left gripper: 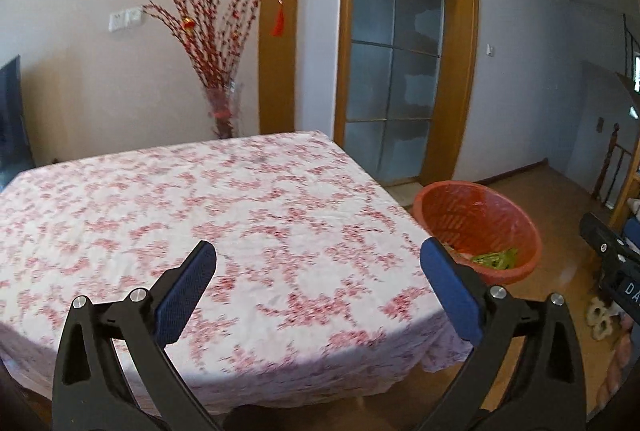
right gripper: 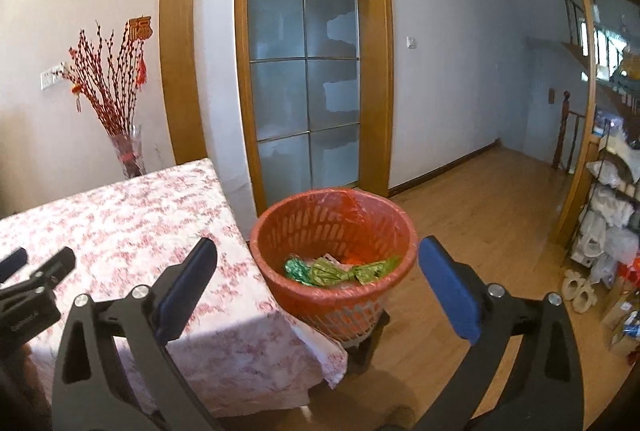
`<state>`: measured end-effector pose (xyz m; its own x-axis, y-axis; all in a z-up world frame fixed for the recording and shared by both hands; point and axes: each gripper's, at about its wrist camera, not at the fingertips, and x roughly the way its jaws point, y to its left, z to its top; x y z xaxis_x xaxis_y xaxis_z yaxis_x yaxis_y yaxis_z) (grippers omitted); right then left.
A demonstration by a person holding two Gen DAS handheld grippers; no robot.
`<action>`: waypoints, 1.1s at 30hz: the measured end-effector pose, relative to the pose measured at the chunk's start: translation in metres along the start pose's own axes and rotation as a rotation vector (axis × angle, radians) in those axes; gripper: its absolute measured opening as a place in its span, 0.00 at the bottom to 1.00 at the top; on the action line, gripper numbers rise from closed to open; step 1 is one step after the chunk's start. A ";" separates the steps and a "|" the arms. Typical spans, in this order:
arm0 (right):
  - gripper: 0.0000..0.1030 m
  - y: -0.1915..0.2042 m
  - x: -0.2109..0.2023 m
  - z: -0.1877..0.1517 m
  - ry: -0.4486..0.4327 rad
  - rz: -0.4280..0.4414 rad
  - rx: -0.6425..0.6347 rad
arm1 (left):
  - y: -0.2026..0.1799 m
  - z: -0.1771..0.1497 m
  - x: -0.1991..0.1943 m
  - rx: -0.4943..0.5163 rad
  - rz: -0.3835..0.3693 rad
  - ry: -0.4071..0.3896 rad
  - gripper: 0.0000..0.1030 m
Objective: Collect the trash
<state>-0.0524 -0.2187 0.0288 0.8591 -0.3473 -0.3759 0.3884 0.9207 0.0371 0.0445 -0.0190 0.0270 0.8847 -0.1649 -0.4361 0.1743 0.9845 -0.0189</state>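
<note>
Blurred tablecloth (left gripper: 240, 211) print; basket (right gripper: 334, 231) hides most wrappers (right gripper: 340, 271).

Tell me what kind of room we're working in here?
Most likely a home dining or living room: a table under a floral cloth, a vase of red branches by the wall, a frosted glass door, and a red bin holding wrappers.

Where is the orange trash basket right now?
In the right wrist view the orange trash basket sits centre frame, raised on a dark stand beside the table's corner, before the glass door.
</note>
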 end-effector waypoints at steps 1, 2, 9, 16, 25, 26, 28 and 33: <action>0.96 0.001 -0.003 -0.003 0.001 -0.010 -0.004 | 0.000 -0.002 -0.003 0.005 0.017 -0.007 0.97; 0.96 0.002 -0.006 -0.006 0.001 -0.023 -0.005 | 0.000 -0.003 -0.005 0.006 0.031 -0.011 0.97; 0.96 0.009 -0.018 -0.019 -0.015 -0.103 -0.017 | 0.008 -0.016 -0.015 -0.020 0.091 -0.001 0.97; 0.96 0.013 -0.023 -0.029 0.014 -0.111 0.004 | 0.014 -0.026 -0.025 -0.040 0.109 0.002 0.97; 0.96 0.023 -0.030 -0.040 0.034 -0.109 -0.006 | 0.019 -0.033 -0.029 -0.065 0.134 0.018 0.97; 0.96 0.024 -0.030 -0.041 0.036 -0.108 -0.008 | 0.020 -0.034 -0.029 -0.069 0.137 0.022 0.97; 0.96 0.026 -0.030 -0.042 0.039 -0.109 -0.010 | 0.021 -0.035 -0.029 -0.070 0.138 0.024 0.97; 0.96 0.030 -0.032 -0.045 0.042 -0.110 -0.013 | 0.021 -0.037 -0.030 -0.073 0.139 0.025 0.97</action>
<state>-0.0831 -0.1718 -0.0002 0.7967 -0.4386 -0.4158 0.4747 0.8799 -0.0185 0.0052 0.0094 0.0064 0.8868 -0.0257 -0.4615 0.0180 0.9996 -0.0212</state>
